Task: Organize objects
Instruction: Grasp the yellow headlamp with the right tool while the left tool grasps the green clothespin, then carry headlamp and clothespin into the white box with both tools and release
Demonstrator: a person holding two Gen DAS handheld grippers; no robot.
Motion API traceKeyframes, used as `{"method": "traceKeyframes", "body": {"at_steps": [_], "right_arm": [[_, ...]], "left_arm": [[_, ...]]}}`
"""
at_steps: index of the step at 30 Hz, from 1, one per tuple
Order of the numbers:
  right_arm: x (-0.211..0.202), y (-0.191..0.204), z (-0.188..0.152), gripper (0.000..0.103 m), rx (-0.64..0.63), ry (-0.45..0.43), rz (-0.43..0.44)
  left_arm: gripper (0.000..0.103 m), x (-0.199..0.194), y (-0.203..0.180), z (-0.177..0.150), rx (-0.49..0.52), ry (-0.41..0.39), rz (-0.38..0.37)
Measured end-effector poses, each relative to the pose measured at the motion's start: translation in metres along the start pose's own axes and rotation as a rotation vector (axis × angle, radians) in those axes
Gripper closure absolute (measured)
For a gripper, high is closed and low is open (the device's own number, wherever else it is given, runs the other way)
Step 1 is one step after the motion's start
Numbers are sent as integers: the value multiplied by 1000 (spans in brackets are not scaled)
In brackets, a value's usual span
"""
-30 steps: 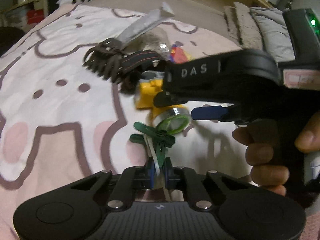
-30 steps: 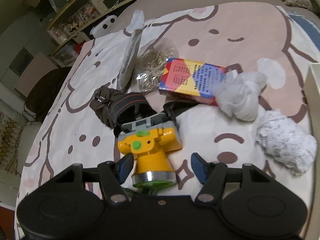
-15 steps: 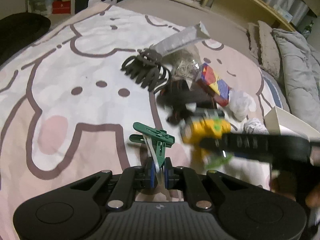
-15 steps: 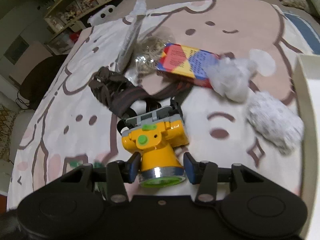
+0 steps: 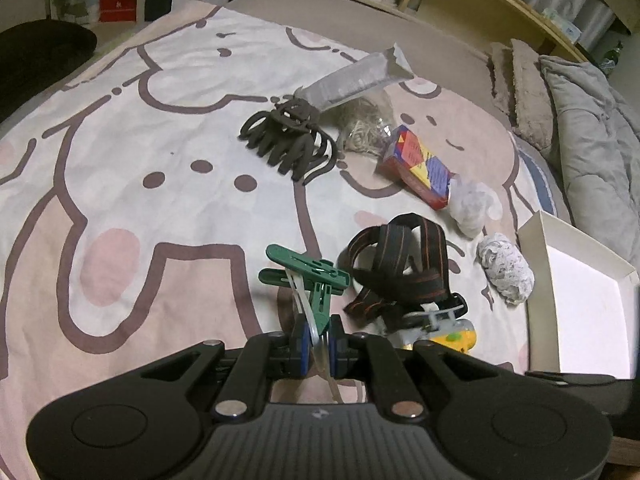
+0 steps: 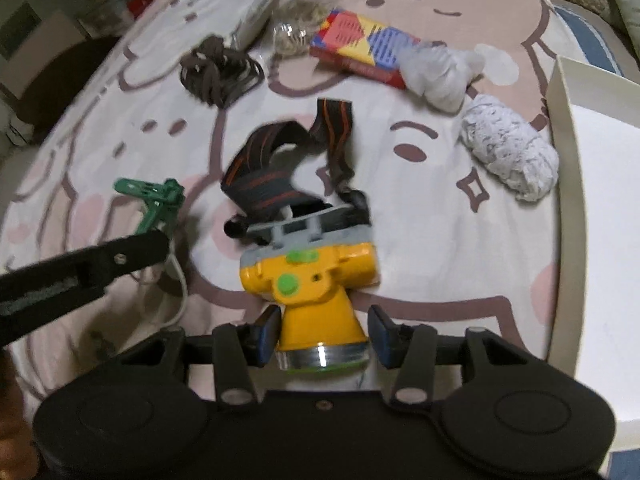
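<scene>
My left gripper is shut on a green clothes peg with a clear strip and holds it above the blanket; the peg also shows in the right wrist view. My right gripper is shut on the yellow headlamp by its lens cone. Its black striped strap trails onto the blanket. The strap and part of the lamp show in the left wrist view.
A white open box stands at the right, also in the left wrist view. On the blanket lie a dark hair claw, a colourful box, a bag of rubber bands, a grey tube and two white wads.
My right gripper closed on the headlamp and carried it back toward the white box, dragging the strap off the hair claw. My left gripper kept hold of the peg.
</scene>
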State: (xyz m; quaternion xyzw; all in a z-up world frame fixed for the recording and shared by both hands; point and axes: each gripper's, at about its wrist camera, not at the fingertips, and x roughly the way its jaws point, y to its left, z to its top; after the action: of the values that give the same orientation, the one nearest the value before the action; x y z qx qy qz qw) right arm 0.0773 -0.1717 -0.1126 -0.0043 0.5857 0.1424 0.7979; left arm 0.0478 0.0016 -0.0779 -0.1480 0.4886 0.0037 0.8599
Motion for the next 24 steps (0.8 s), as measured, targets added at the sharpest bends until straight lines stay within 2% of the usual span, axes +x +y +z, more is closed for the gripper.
{"method": "traceKeyframes", "body": {"at_steps": [4, 15, 24], "right_arm": [[6, -4, 0, 59, -2, -36, 17], [-55, -1, 2, 59, -47, -318, -21], [-95, -8, 0, 59, -22, -435, -25]], "left_arm": [[93, 3, 4, 1, -15, 10, 13], [93, -22, -2, 15, 29, -100, -1], [93, -43, -7, 25, 53, -174, -25]]}}
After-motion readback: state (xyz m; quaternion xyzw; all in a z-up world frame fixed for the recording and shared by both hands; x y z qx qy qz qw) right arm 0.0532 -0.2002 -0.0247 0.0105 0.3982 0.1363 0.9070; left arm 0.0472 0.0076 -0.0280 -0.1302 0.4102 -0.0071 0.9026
